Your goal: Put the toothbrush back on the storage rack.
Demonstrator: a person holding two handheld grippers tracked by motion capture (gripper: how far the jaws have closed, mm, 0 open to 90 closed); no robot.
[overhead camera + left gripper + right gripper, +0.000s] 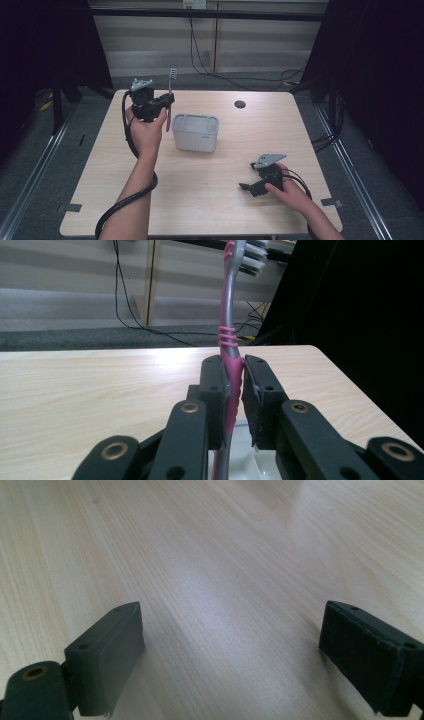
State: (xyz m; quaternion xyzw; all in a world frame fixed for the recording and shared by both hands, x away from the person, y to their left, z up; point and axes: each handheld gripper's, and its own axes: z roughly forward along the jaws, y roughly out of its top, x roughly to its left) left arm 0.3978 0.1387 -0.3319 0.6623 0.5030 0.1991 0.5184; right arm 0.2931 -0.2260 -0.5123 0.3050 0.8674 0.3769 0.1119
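Note:
A pink and grey toothbrush stands upright with its bristles at the top, clamped by its handle in my left gripper, raised above the table's back left. In the left gripper view both black pads press on the pink handle of the toothbrush, and my left gripper is shut on it. Just right of the brush sits a white rectangular box. My right gripper rests low over the front right of the table; its jaws stand wide apart over bare wood with nothing between them.
The wooden table has a small dark round hole near its back edge. Black cables trail across the floor behind the table, and dark curtains hang at both sides.

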